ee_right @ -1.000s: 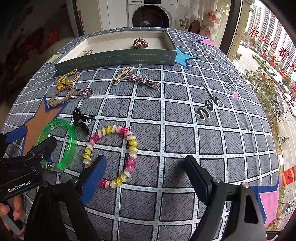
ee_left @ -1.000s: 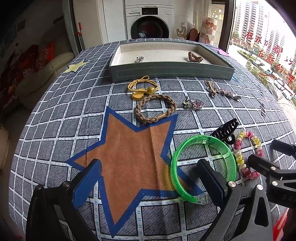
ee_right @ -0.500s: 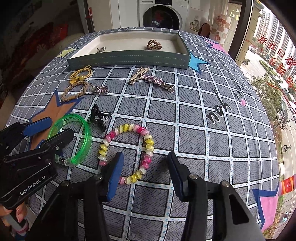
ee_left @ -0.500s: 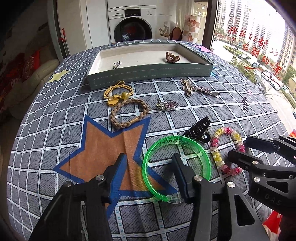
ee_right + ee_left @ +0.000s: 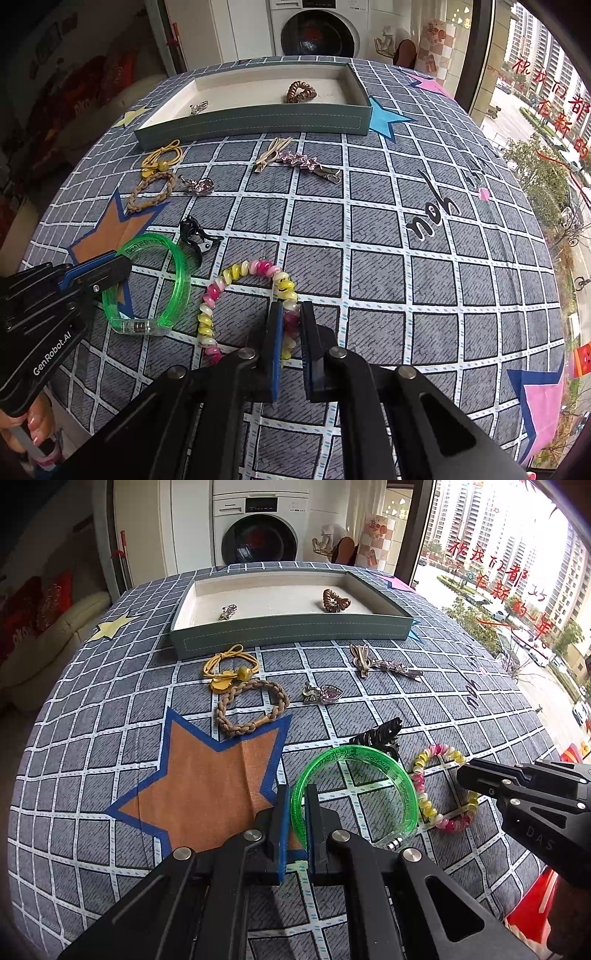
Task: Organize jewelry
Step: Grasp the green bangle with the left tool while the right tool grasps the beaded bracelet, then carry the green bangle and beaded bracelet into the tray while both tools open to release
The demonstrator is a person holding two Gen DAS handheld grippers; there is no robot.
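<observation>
My left gripper (image 5: 297,794) is shut on the near rim of a clear green bangle (image 5: 391,775), which also shows in the right wrist view (image 5: 177,277). My right gripper (image 5: 291,314) is shut on a pink, yellow and white spiral bracelet (image 5: 236,273), also seen in the left wrist view (image 5: 428,805). Both pieces rest on the checked cloth. A green tray (image 5: 295,633) at the far side holds a brown spiral hair tie (image 5: 334,602) and a small silver piece (image 5: 227,612).
Loose on the cloth lie a black claw clip (image 5: 380,733), a braided tan bracelet (image 5: 251,709), a yellow hair tie (image 5: 229,668), a heart brooch (image 5: 325,693) and a star hair clip (image 5: 384,664). A washing machine (image 5: 258,535) stands behind the table.
Both grippers went from wide open to shut. The left closed on the green bangle's rim and the right closed on the spiral bracelet. Both moved forward slightly.
</observation>
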